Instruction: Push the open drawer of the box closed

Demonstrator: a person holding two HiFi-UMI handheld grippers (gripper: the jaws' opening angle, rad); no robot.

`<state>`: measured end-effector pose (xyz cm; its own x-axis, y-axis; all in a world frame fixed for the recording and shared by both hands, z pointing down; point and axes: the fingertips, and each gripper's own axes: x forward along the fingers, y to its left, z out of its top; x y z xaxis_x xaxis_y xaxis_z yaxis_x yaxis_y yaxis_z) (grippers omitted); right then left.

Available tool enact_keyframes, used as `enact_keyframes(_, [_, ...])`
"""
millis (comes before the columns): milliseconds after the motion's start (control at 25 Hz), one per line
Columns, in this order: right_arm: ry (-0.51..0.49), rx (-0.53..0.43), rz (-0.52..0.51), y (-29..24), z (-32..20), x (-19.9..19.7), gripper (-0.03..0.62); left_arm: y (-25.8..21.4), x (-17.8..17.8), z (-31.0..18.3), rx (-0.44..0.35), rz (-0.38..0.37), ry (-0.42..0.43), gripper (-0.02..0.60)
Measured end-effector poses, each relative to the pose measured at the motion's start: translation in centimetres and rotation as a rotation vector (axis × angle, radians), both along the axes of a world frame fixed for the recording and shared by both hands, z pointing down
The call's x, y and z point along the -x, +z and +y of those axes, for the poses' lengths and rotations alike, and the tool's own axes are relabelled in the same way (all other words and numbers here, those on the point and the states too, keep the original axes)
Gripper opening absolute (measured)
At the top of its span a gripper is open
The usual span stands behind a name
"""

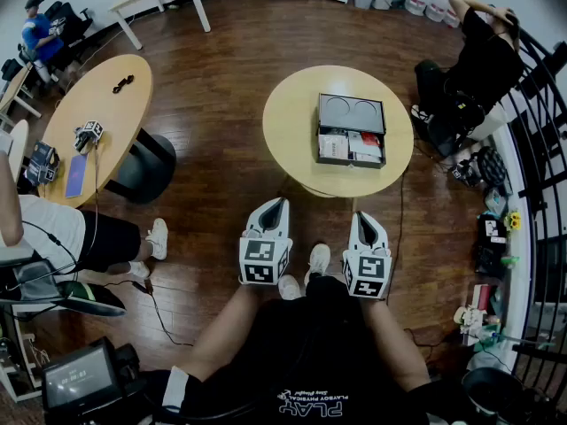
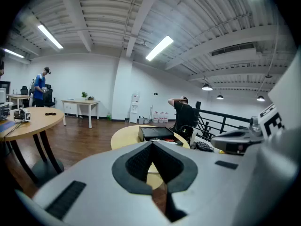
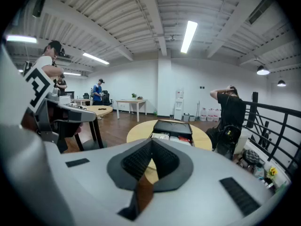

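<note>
Drawer of the box: standing pulled out on the near side, facing the person, and showing white and red contents too small to identify.

Hazards, as a judgement:
- A push at one corner is likely to skew the drawer and jam it.
- With nothing bracing the box, a hard push may send the whole box sliding across the table instead of seating the drawer.
- Contents possibly standing above the drawer edge may catch on the way in.

Left gripper: the jaws are meeting at the tips in its own view. They are pinching nothing and touching nothing, and only floor and table edge are showing through the slit below the tips.

Right gripper: same condition, with the tips pressed together and empty.

Position: both grippers are hovering side by side above the person's shoes, well short of the table, and pointing toward the box.

Table: round, pale wood. It is carrying the box right of centre, and the open drawer front is sitting near the rim closest to the grippers.

Room beyond: other people are sitting or standing at the edges, well apart from the work.

Task status: not begun, since no contact is being made with the drawer.
</note>
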<state>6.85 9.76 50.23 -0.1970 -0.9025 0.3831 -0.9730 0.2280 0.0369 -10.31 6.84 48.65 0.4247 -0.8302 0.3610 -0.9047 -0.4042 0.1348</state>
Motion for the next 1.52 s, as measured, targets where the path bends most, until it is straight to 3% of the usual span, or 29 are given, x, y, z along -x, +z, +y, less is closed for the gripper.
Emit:
enact_keyframes(400, [0.009,0.068,-0.027,3.8,-7.5,-1.3,0.005,2.9,-2.9,-5.6,0.056,-0.031,0.016,-0.003])
enact_keyframes(600, [0.014,0.128,-0.028,6.3,-10.9,-2.7,0.005,4.7,-6.2,-9.1,0.117,0.015,0.021,-0.003])
enact_keyframes(840, [0.008,0.189,-0.044,8.9,-14.6,-3.7,0.005,6.2,-8.6,-12.4,0.175,0.012,0.028,-0.003])
enact_keyframes(1240, [0.016,0.306,-0.054,13.1,-16.3,-4.7,0.005,7.2,-9.6,-15.0,0.210,-0.022,0.018,-0.003])
enact_keyframes(1520, [0.023,0.387,-0.030,15.4,-17.9,-4.7,0.005,10.0,-9.1,-16.1,0.283,-0.004,0.030,-0.003])
